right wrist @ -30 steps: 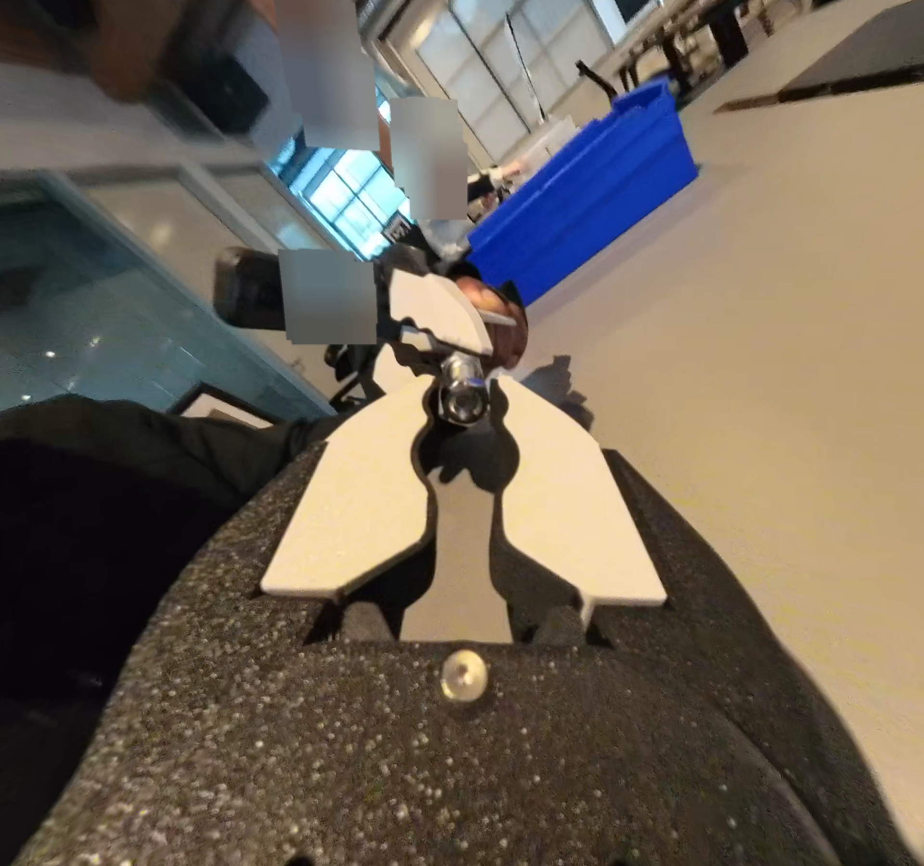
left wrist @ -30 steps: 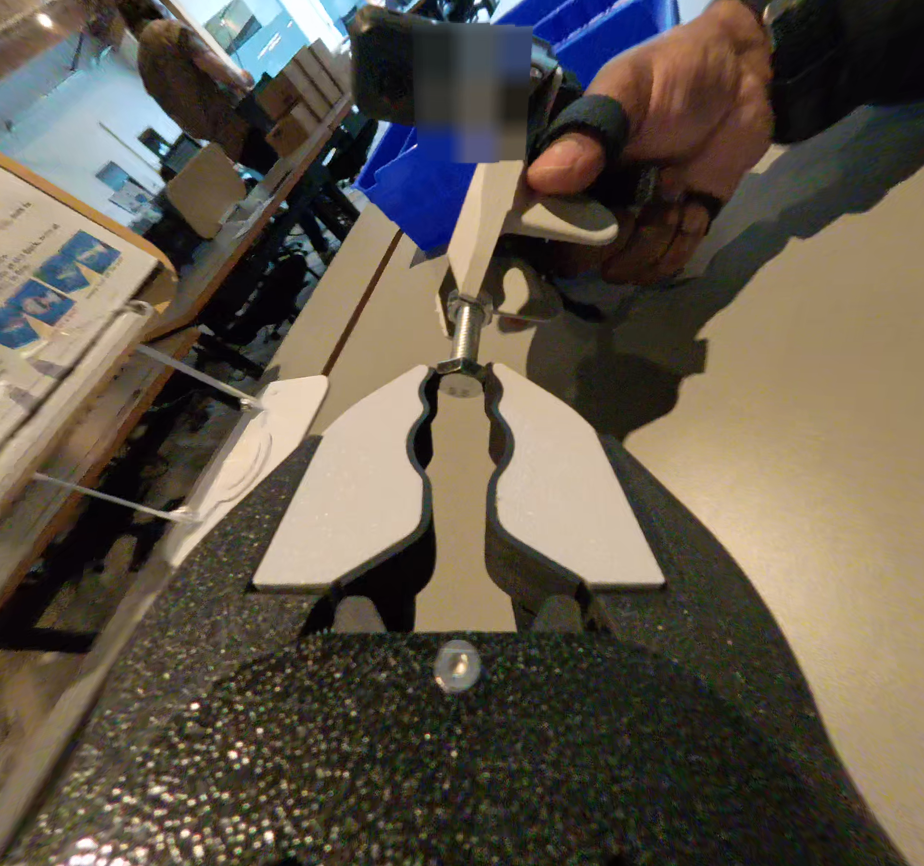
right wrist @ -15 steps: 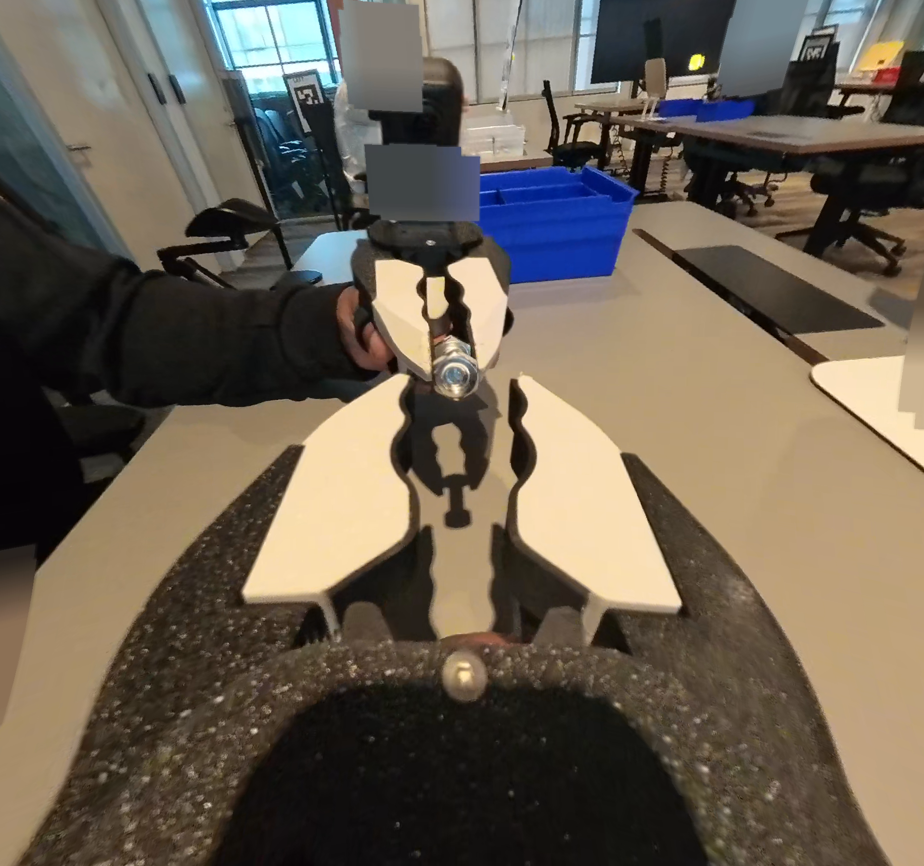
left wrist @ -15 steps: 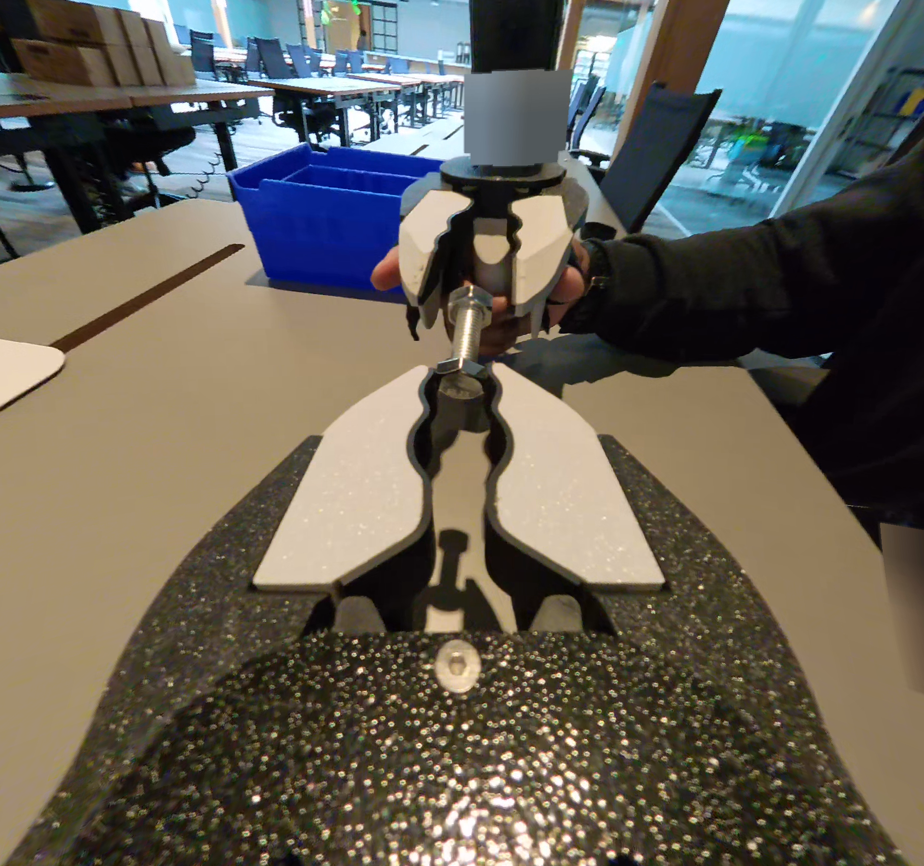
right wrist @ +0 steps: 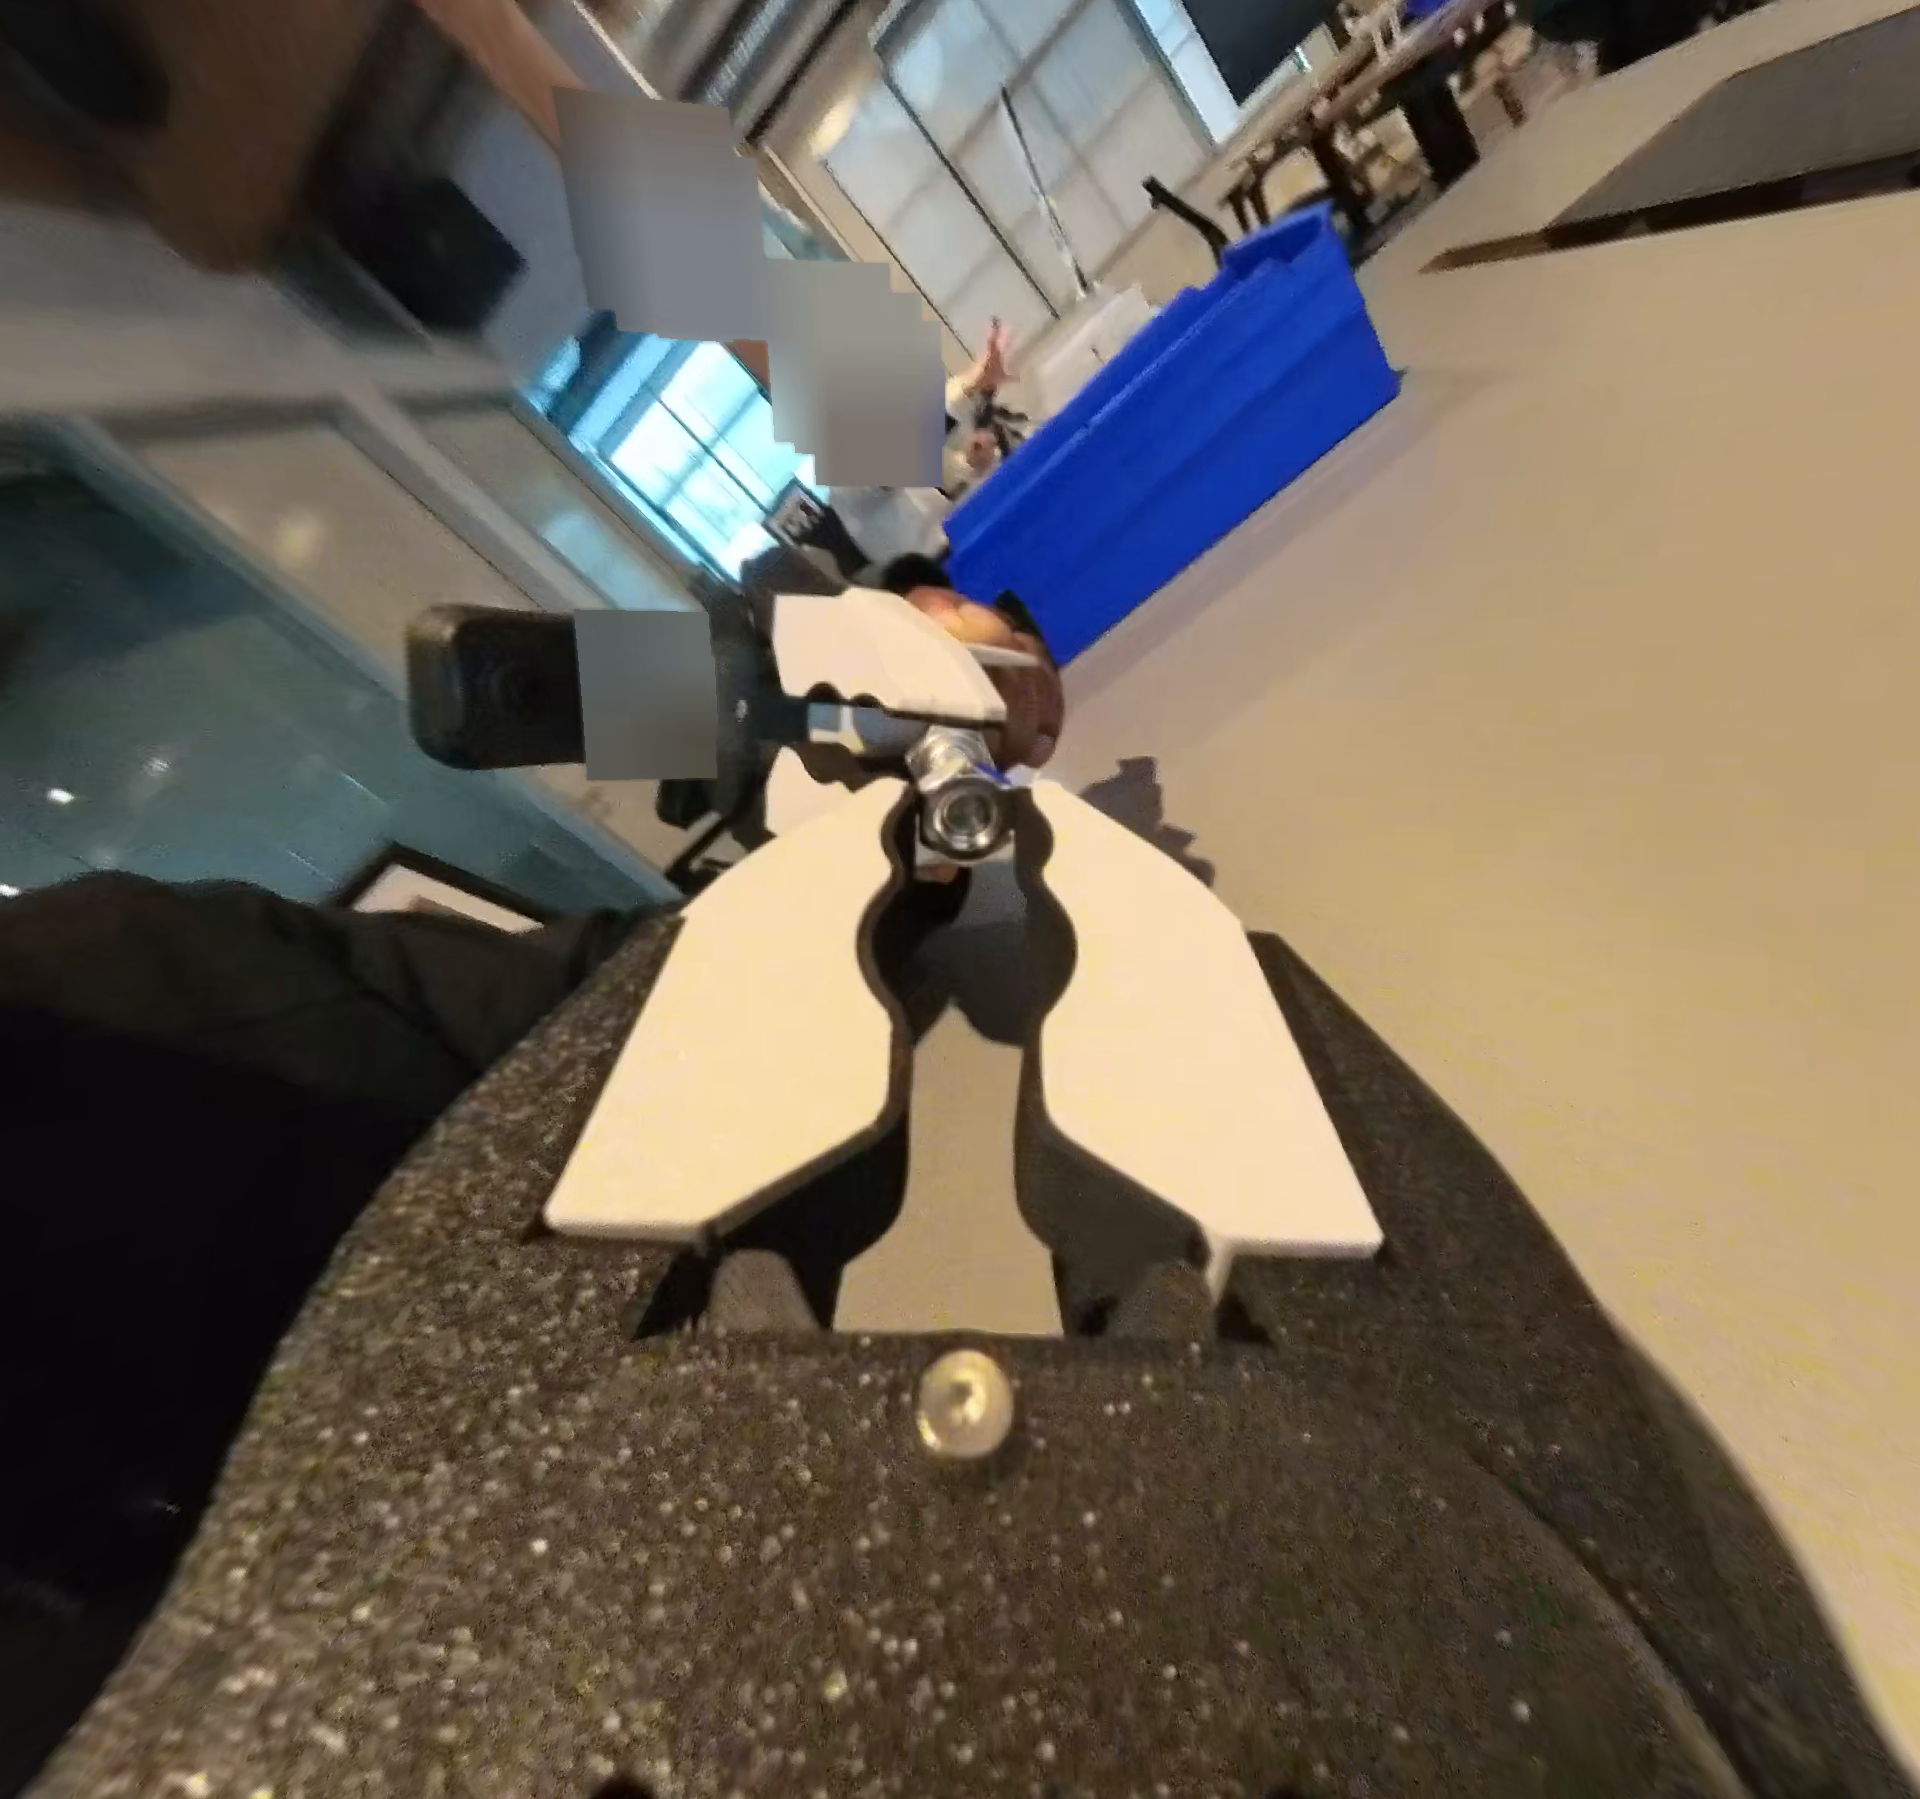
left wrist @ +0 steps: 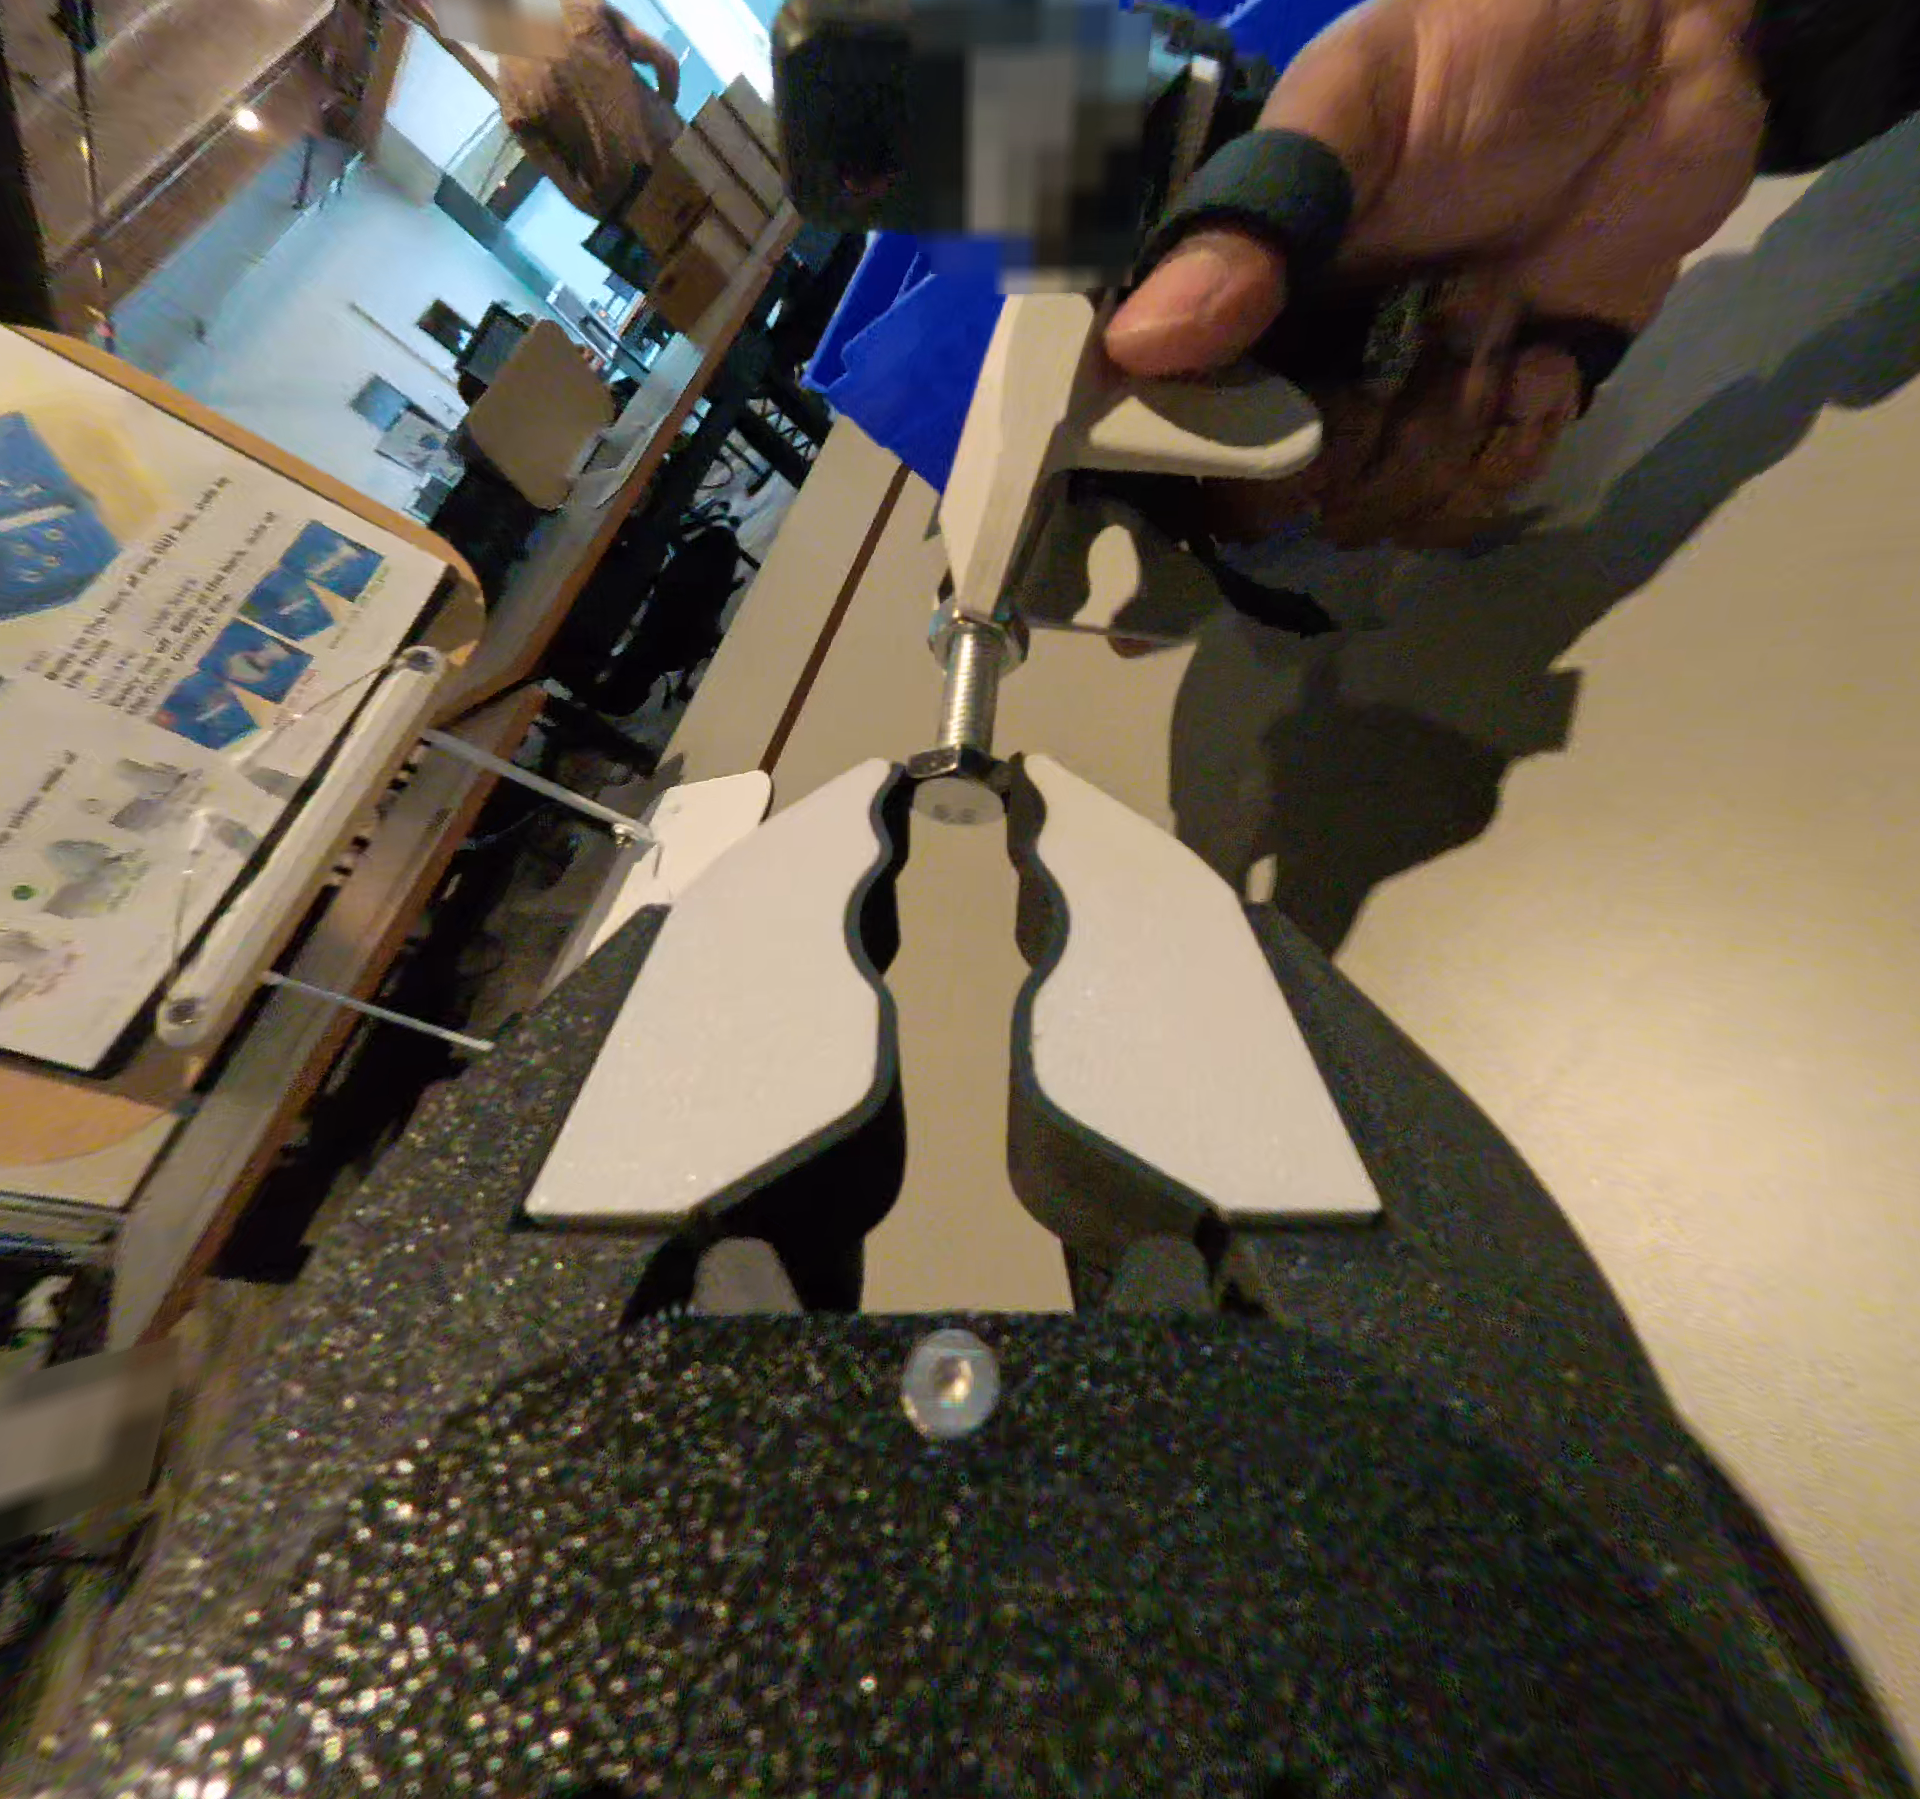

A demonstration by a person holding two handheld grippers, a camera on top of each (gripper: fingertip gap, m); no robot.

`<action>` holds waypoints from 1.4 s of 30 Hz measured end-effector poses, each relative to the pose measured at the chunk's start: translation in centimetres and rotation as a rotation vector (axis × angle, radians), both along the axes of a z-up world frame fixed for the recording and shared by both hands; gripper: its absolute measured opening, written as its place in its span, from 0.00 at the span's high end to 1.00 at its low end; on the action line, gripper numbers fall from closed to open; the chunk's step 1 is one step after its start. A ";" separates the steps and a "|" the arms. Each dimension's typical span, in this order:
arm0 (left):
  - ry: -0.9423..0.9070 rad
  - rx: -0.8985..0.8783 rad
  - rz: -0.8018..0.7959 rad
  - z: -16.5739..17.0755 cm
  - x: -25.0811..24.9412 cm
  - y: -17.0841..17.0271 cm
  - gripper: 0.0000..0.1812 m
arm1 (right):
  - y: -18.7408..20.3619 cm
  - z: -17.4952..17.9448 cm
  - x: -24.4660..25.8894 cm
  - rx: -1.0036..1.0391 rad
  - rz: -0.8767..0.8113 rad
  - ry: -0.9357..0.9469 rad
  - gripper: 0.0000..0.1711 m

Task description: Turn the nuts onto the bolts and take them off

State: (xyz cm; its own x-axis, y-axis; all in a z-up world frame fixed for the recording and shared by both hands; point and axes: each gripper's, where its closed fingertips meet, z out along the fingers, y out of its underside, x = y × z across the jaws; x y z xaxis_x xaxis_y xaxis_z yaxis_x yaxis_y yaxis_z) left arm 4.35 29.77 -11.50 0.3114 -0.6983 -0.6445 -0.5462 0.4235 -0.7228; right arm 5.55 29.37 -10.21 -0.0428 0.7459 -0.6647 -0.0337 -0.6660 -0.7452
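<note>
Left gripper [left wrist: 954, 781] rolled sideways, fingertips clamped on bolt [left wrist: 964, 700] head. Right gripper [right wrist: 964, 819] also tilted, tips pinched on nut [right wrist: 961, 817] at bolt's threaded end. Bolt spans between two grippers, held in air above table [left wrist: 1621, 918]. Bare hand [left wrist: 1475, 222] with black finger straps grips right tool's handle, thumb pressed on white finger plate. Table plain beige. Blue bin [right wrist: 1174, 461] sits farther back. Printed sheet on clipboard stand [left wrist: 156, 669] beside table. Office desks, large windows behind.
</note>
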 end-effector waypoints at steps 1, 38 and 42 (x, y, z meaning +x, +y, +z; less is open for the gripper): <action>-0.018 -0.035 -0.004 -0.1 0.0 0.1 0.90 | 0.2 0.2 0.1 -0.009 0.001 0.030 0.87; -0.302 -0.588 -0.192 -1.6 0.0 -0.2 0.91 | 0.3 -1.6 0.7 0.551 -0.016 -0.131 0.72; -0.309 -0.659 -0.231 -1.8 0.1 -0.6 0.91 | 0.1 -1.6 0.4 0.656 -0.016 -0.124 0.75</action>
State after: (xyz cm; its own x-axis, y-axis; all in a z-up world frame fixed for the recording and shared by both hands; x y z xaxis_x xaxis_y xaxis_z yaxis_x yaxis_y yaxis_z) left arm 4.43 29.15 -13.28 0.2090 -0.9777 0.0209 -0.2284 -0.0696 -0.9711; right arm 5.97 29.43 -11.82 0.0196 0.9972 -0.0719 0.0722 -0.0731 -0.9947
